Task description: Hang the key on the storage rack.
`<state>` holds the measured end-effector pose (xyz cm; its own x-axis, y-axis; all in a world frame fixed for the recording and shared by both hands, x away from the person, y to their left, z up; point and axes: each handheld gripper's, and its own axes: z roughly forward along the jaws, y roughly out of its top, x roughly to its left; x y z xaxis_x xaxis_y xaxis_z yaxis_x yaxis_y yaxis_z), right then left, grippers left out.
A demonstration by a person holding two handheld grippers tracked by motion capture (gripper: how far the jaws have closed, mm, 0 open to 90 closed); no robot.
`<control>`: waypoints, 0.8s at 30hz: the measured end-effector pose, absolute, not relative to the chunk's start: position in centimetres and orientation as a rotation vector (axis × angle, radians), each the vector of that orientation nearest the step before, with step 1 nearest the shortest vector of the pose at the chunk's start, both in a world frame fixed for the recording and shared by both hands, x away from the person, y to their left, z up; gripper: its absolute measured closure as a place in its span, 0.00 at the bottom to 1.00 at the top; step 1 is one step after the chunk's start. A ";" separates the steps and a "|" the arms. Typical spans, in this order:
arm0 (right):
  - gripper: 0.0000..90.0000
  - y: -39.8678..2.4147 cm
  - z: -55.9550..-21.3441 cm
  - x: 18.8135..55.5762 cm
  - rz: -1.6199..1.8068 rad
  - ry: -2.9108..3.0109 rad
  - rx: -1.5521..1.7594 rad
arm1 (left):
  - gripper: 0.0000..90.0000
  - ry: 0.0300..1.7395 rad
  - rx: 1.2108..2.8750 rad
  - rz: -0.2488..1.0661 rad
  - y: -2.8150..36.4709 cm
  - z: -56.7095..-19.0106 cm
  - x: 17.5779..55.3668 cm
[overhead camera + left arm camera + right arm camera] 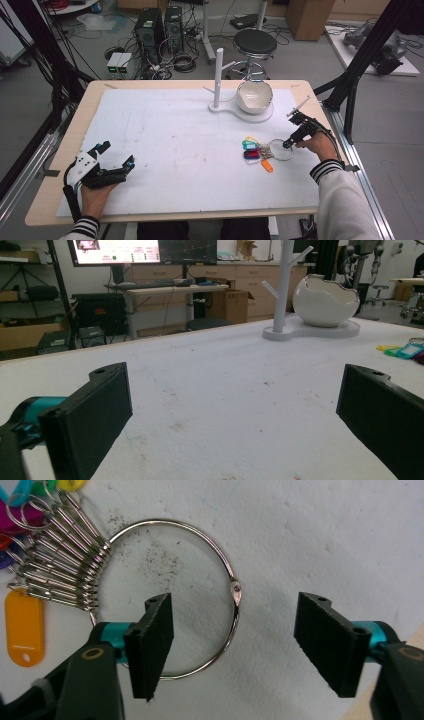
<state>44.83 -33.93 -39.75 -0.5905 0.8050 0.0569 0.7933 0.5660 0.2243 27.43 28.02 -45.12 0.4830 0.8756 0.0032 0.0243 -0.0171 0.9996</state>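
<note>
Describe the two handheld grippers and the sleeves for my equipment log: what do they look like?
Each gripper, left gripper and right gripper, is black with two flat, ribbed black pads on teal mounts. The left carries a pale three-cornered plate; black cables trail from both. The sleeves are light, with black-and-white striped cuffs.

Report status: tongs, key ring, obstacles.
Left tongs open, resting on the table. Right tongs open, straddling the key ring wire. Nothing in the way.
</note>
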 end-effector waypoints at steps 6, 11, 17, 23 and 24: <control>0.54 -33.9 -40.0 45.0 0.313 2.750 1.393 | 0.02 0.845 1.435 0.822 28.0 -45.1 27.4; 0.63 -33.7 -40.1 45.0 0.286 2.753 1.396 | 0.02 0.845 1.434 0.824 28.0 -45.1 27.4; 0.71 -33.5 -40.2 45.1 0.281 2.764 1.396 | 0.02 0.845 1.435 0.823 28.0 -45.1 27.4; 0.77 -33.4 -40.2 45.1 0.261 2.766 1.403 | 0.02 0.846 1.434 0.824 28.0 -45.1 27.4; 0.77 -33.4 -40.3 45.1 0.262 2.769 1.397 | 0.02 0.846 1.435 0.823 28.0 -45.1 27.4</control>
